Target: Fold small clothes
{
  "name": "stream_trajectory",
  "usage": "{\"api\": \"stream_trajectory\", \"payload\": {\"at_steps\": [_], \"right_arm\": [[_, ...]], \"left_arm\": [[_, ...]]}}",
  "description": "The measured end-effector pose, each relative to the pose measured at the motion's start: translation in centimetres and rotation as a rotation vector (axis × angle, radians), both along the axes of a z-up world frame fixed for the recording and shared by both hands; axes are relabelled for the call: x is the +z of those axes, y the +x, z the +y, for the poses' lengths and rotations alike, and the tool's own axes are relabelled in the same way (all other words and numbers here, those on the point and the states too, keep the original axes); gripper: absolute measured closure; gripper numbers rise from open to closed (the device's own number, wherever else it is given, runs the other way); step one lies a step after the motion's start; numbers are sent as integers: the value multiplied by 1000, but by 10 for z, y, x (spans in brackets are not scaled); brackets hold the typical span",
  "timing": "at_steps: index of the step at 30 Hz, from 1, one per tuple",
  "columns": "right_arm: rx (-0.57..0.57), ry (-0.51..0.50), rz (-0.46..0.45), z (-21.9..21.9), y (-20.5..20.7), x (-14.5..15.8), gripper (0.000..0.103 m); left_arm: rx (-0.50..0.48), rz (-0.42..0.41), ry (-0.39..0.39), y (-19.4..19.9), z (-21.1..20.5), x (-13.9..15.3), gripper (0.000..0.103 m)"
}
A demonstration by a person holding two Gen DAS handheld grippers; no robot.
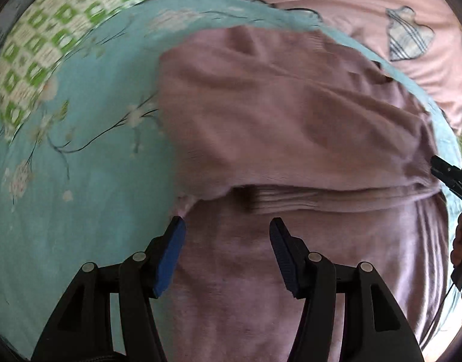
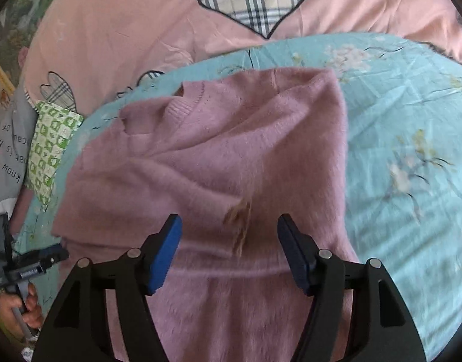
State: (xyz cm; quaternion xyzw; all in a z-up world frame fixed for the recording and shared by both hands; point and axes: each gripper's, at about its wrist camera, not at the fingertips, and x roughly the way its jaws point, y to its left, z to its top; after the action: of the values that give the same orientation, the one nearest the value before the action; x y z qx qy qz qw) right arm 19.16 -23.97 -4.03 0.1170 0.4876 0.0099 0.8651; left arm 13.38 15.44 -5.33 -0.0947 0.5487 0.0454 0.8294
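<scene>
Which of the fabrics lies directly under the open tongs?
The fuzzy mauve sweater; the teal floral sheet lies beneath and beside it, the pink heart-patch quilt farther back.

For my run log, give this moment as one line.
task: fold | pink sweater: partly folded on blue sheet | left gripper: open | right gripper: open

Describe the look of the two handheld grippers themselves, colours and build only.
Both match: the left gripper and right gripper have black plastic linkage arms with silver pivot pins and blue ribbed finger pads. A bare hand grips the left one's handle.
</scene>
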Motion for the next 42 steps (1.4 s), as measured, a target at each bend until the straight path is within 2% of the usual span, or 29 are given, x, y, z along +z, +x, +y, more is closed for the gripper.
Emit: {"api": "stream_trajectory", "payload": {"at_steps": [1, 2, 3, 4, 5, 8, 10, 12, 15, 18, 22, 25, 29, 30, 31, 32, 34, 37, 38, 42], "right_arm": [[5, 11, 9, 0, 5, -4, 36], [16, 38, 20, 0, 10, -7, 41], [30, 65, 31, 1, 14, -10, 54], [42, 80, 56, 2, 20, -11, 85], [44, 94, 55, 4, 20, -7, 96], [52, 229, -49, -4, 9, 32, 96], [25, 300, -120, -20, -1, 61, 97], [-31, 325, -145, -43, -11, 76, 97], [-100, 274, -76, -70, -18, 66, 97], [-146, 256, 20, -84, -20, 38, 97], [-137, 255, 27, -79, -16, 27, 97], [-131, 182, 62, -70, -6, 22, 97], [-150, 115, 132, -72, -3, 16, 92], [-159, 100, 127, -73, -7, 19, 89], [-177, 75, 117, -73, -11, 22, 79], [-200, 52, 94, -76, -18, 27, 64], [-239, 49, 44, -82, -30, 35, 54], [-252, 89, 0, -86, -44, 43, 54], [-247, 93, -17, -85, -47, 46, 54], [-180, 102, -44, -72, -40, 52, 54]], "left_arm": [[9, -1, 7, 2, 2, -2, 44], [14, -3, 16, 3, 2, -3, 44], [20, -7, 35, 6, 1, -4, 44], [29, -9, 53, 8, 0, -5, 44], [40, -11, 63, 10, 0, -4, 44], [117, -31, 101, 15, 5, 0, 46], [158, -46, 92, 15, 12, 4, 47], [184, -45, 65, 15, 21, 5, 47], [187, -34, 50, 13, 27, 1, 47], [183, -28, 54, 13, 23, -1, 48], [244, -28, 16, 3, 33, -4, 49], [281, -10, -59, -7, 51, -10, 49], [223, -12, -89, -20, 56, -7, 49], [198, -15, -102, -24, 56, -4, 49], [179, -17, -119, -28, 57, -1, 49], [160, -26, -140, -31, 59, 4, 49], [133, -53, -180, -35, 64, 17, 49], [107, -104, -227, -35, 72, 36, 45], [102, -110, -228, -30, 71, 40, 42], [83, -120, -200, 12, 69, 46, 42]]}}
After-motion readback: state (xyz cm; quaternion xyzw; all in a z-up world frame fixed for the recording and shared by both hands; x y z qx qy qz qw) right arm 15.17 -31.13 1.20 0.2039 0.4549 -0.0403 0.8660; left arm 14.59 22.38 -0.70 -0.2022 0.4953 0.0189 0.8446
